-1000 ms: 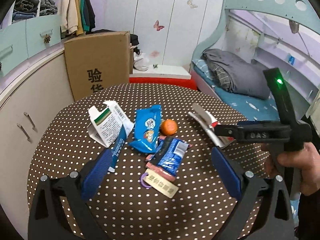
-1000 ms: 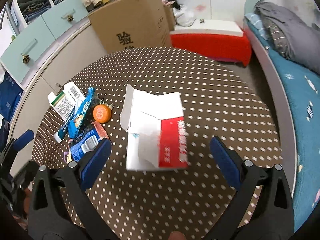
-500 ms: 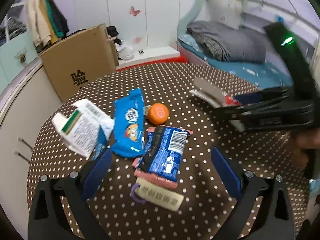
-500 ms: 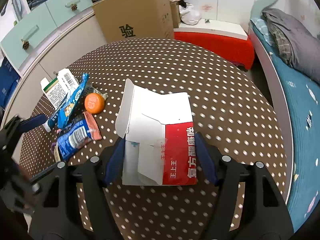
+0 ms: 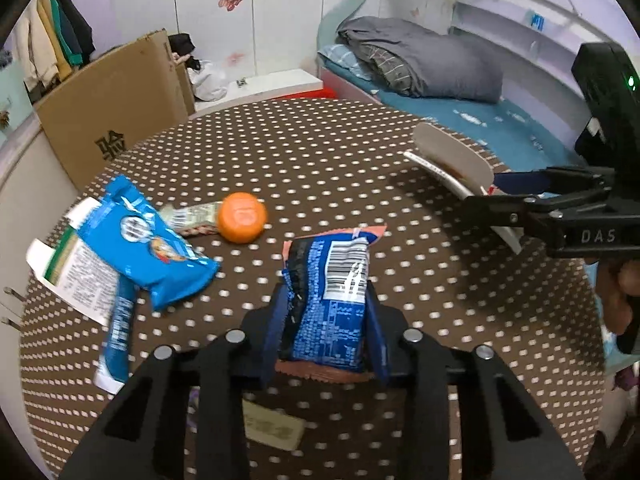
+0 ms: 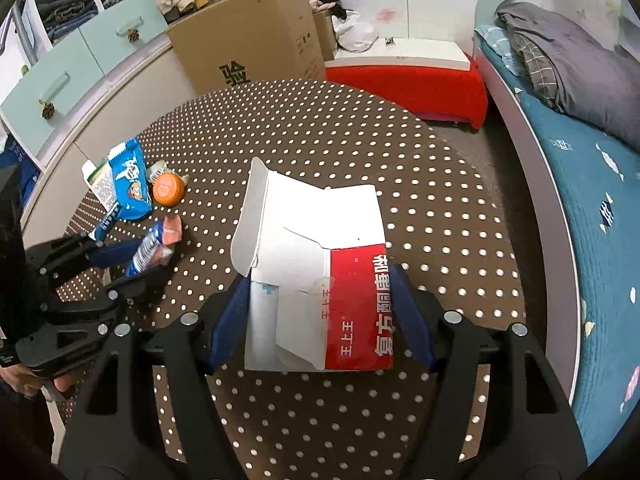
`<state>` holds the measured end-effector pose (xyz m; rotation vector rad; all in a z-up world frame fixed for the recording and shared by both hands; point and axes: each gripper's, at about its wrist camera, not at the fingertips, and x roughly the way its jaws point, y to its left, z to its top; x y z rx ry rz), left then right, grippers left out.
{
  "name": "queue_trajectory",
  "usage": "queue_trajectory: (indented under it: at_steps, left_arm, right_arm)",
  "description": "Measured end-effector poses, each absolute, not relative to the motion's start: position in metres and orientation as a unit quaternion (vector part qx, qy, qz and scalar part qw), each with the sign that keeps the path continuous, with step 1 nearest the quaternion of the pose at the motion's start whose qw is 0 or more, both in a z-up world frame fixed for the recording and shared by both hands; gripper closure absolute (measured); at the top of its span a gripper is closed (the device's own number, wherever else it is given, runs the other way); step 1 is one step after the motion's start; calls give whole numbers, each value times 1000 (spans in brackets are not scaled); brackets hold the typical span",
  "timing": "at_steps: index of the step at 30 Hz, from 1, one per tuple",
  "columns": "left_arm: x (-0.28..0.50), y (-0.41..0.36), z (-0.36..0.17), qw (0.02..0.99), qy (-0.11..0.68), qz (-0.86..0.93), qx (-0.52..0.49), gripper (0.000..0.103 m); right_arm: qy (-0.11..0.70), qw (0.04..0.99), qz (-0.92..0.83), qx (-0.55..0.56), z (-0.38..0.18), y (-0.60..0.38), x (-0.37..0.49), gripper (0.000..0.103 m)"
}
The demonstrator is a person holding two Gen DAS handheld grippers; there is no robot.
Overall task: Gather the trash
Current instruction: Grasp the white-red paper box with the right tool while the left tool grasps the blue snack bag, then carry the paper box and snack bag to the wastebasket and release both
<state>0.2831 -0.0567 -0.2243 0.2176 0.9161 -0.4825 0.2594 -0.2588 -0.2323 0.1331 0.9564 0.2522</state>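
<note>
1. The left gripper [image 5: 326, 322] has its 2 blue pads pressed against the sides of a dark blue snack wrapper [image 5: 332, 296] with a white barcode panel; the wrapper stands between them, and its pink edge shows at the top and bottom.
2. In the right wrist view the same left gripper [image 6: 138, 258] sits at the left side of the round table [image 6: 320, 128], clamped on that wrapper [image 6: 154, 246].
3. The right gripper [image 6: 320, 316] is closed on an opened red and white carton [image 6: 320, 280], 1 pad on each side; the carton's white flap stands up at its far left corner.
4. From the left wrist view the carton [image 5: 452, 160] appears edge-on at the right, held in the right gripper [image 5: 512, 196].
5. Other trash lies on the brown polka-dot tablecloth [image 5: 320, 152] at the left: a bright blue snack bag [image 5: 148, 248] overlapping a white and green box [image 5: 76, 276], a blue tube [image 5: 118, 332] below them, and a crumpled silver wrapper [image 5: 192, 218] touching an orange round object [image 5: 242, 218].
6. A beige tag [image 5: 272, 428] lies on the table under the left gripper's frame, partly hidden.
7. Beyond the table stand a cardboard box [image 6: 248, 52], a red-sided bench [image 6: 404, 76] and a bed [image 6: 580, 148] with a grey blanket.
</note>
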Motion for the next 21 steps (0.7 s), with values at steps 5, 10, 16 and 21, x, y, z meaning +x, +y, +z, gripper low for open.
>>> queue_trajectory:
  at_steps: [5,10,16,21]
  left_arm:
    - [273,-62,-216,866,431,-245,72,68]
    - [266,-75,-199,873,412,-255,60,68]
    - [262,-97,-169,881,384,-271,51,68]
    - [265,-122,-146,884,365,-290,40,68]
  right_arm:
    - [443,885,120,77,-223,-277,251,36]
    - [425,894,112,90,-210,-297,241,35]
    - [391,909,97,110,-185,-333,227,35]
    - [363,921,70,124,-167,-370,216,35]
